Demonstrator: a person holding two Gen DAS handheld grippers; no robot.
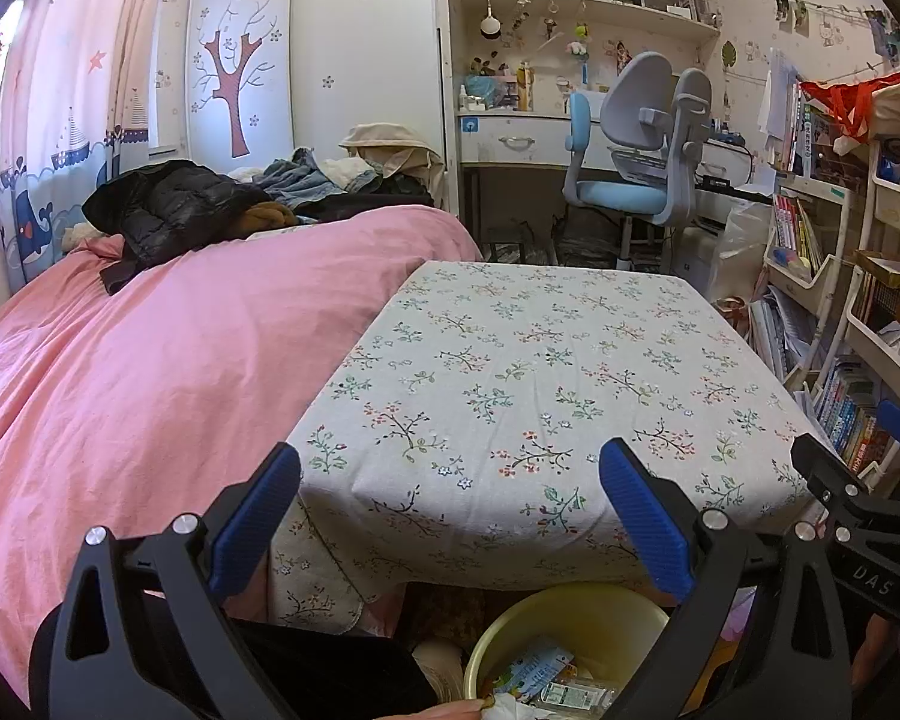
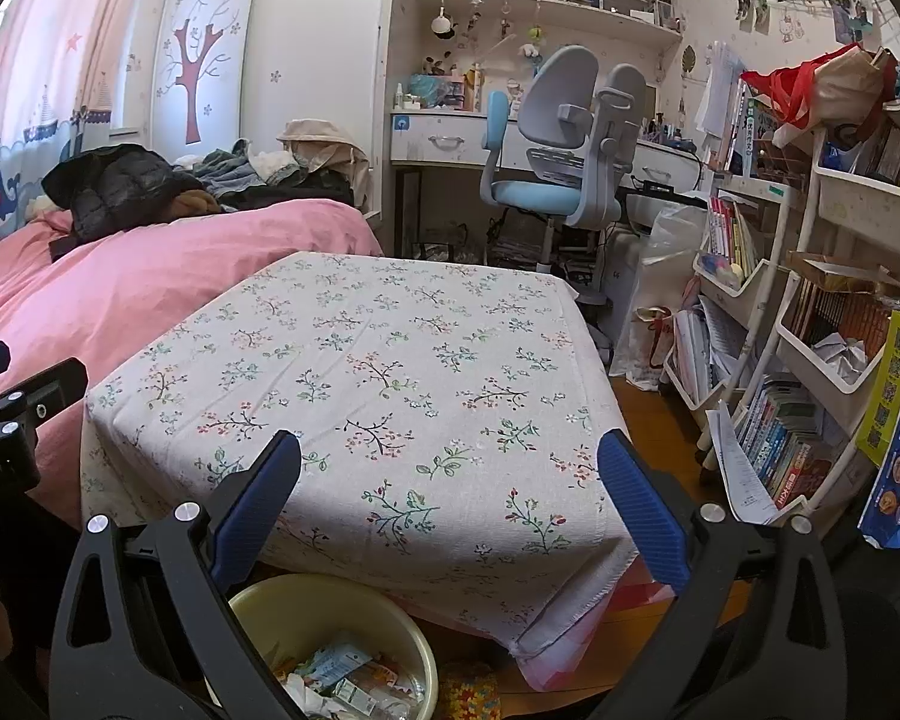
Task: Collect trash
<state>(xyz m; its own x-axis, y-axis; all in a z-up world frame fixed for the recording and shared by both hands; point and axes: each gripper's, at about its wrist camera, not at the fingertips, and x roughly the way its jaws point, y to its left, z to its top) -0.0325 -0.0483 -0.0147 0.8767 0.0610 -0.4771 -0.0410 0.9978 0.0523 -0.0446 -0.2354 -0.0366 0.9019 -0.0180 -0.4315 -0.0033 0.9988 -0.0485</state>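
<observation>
Both grippers, left [image 1: 450, 516] and right [image 2: 450, 510], hang spread and empty above the yellow bin [image 2: 384, 618], where wrappers [image 2: 336, 669] lie. The tablecloth [image 2: 390, 360] behind the bin is bare. A low sweep could snag its hem and tip the bin.

Table [image 1: 540, 360] under floral cloth [image 2: 390, 372]; yellow bin [image 2: 330, 612] with wrappers on floor [image 2: 648, 414].

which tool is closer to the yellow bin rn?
Roughly equal, maybe left. The left tool hovers open above the yellow bin; the right tool hovers open above it, offset rightward.
</observation>
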